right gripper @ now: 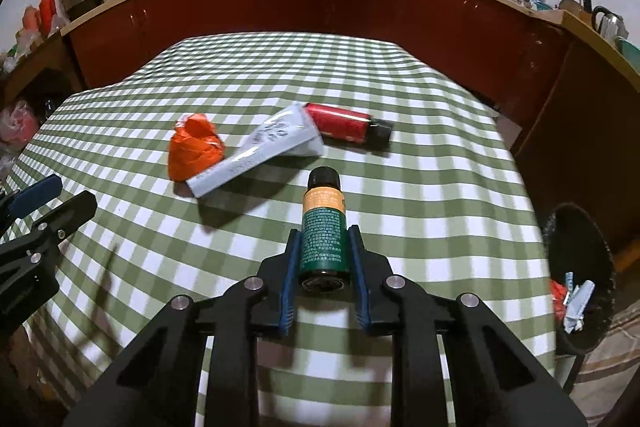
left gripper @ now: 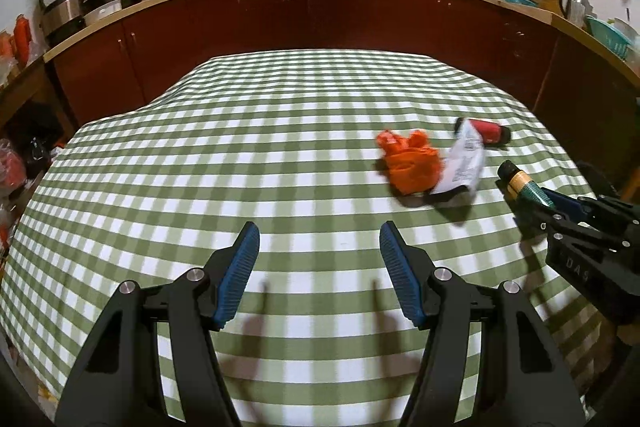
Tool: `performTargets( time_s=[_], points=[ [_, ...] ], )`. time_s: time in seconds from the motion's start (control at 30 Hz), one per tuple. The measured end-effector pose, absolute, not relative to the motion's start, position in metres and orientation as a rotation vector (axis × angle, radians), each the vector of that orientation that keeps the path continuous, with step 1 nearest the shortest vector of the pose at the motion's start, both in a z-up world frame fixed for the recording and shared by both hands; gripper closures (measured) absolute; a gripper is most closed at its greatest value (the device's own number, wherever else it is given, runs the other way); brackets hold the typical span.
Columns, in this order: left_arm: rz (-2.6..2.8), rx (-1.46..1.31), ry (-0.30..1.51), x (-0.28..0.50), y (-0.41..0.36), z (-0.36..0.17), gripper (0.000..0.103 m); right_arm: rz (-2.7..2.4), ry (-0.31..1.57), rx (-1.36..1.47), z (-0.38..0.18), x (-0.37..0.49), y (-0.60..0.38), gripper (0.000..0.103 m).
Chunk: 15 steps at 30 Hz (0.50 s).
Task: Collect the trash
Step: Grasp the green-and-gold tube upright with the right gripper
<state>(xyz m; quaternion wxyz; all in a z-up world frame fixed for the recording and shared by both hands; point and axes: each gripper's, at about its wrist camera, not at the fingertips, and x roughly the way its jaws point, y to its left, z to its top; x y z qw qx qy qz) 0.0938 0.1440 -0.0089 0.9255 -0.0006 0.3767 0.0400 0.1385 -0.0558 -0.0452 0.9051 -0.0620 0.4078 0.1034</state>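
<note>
Step in hand: the right gripper [right gripper: 323, 259] is clamping a small brown bottle with a green and orange label [right gripper: 323, 227], black cap pointing away from the hand, base toward the camera; it looks lifted clear of the checked tablecloth [right gripper: 440, 187].
Right gripper state: both blue pads are pressing the bottle's sides, one on each flank of the label.
Left gripper state: the left gripper [left gripper: 319, 259] is hovering with its jaws apart and nothing between them, over bare cloth.
Where the trash is lying: ahead and to the left of the right gripper, a crumpled orange plastic bag [right gripper: 194, 147] is touching a flattened white tube [right gripper: 260, 151], whose far end overlaps a red bottle with a black cap [right gripper: 348, 125].
Where it is going: a black bin [right gripper: 580, 267] is standing off the table edge, to the right of the right gripper and lower, already holding some scraps.
Doing it well: in my judgement the grip is sitting on the lower half of the bottle, so keeping the squeeze firm and the swing to the right smooth should stop the round glass from sliding forward; letting go only once the bottle is over the bin mouth.
Risk: the downward tilt is favouring a slip cap-first.
Left gripper's chance: the orange bag is lying ahead and to its right, near enough to approach meanwhile.
</note>
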Motion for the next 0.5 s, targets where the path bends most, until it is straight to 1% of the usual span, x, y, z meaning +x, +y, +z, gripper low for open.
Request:
performTargets(
  time_s=[0.5],
  points=[
    [-0.026,0.104,0.762,0.123,0.061,-0.01,0.042,0.158,0.825,-0.027,-0.04,0.138,-0.129,0.079]
  ],
)
